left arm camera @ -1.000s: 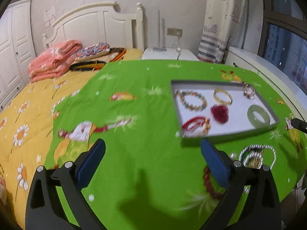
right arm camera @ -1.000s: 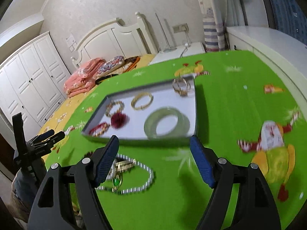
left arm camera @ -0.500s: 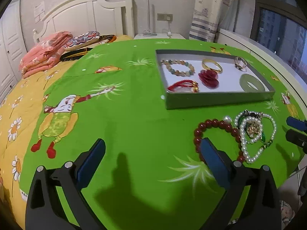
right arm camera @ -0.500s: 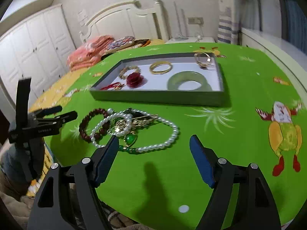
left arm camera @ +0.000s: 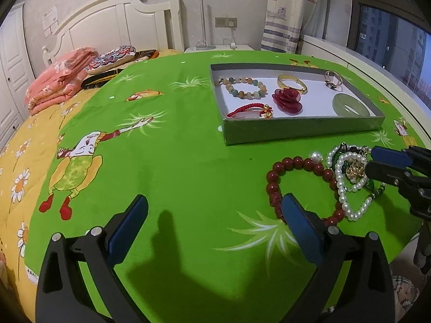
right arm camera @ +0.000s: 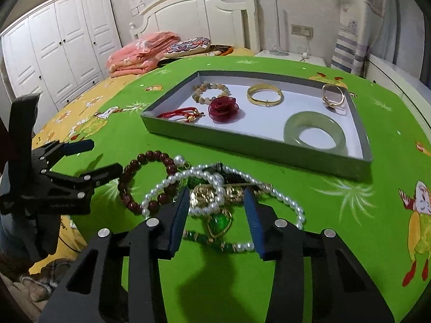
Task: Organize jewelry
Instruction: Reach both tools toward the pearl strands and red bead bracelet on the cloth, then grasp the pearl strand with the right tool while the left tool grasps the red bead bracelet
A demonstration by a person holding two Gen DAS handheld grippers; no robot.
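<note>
Round glossy pearl necklace (right arm camera: 269, 188) — tangled heap

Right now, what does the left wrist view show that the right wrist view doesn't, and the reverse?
Only the left wrist view shows the window and the left tongs open from behind. Only the right wrist view shows the white wardrobe and the green heart pendant between the open right tongs. Both show the gray tray holding the jade bangle, plus the dark red bead bracelet and pearl necklace lying outside it.
</note>
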